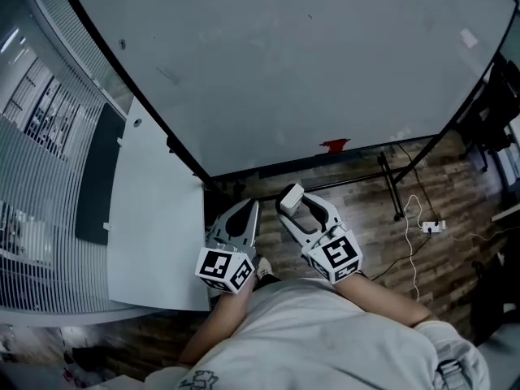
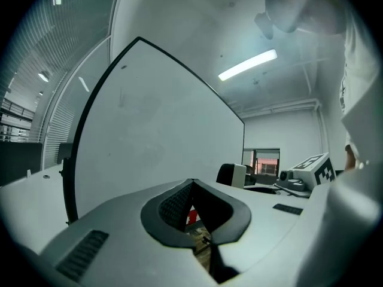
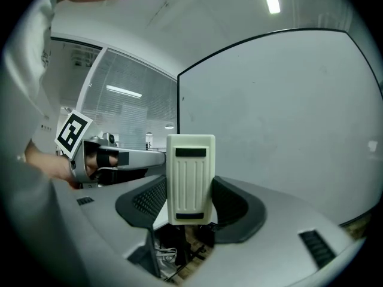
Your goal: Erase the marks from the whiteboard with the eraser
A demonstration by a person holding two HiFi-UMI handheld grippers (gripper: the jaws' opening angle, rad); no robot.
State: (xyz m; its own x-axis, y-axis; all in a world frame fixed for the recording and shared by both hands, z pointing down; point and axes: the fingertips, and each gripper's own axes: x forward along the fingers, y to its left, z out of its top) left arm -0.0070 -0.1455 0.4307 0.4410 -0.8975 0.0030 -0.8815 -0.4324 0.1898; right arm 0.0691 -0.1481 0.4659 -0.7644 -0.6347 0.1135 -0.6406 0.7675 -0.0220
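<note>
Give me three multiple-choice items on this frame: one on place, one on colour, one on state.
1. The eraser is: A on the floor; B held in the right gripper; C lying on a chair.
2. The small object at the lower edge of the whiteboard is: A red; B green; C blue.
3. The left gripper is: A wide open; B shut on a marker; C shut, empty.

1 B: the right gripper view shows it clamped between the jaws.
2 A: it shows red in the head view.
3 C: its jaws meet with nothing between them.
</note>
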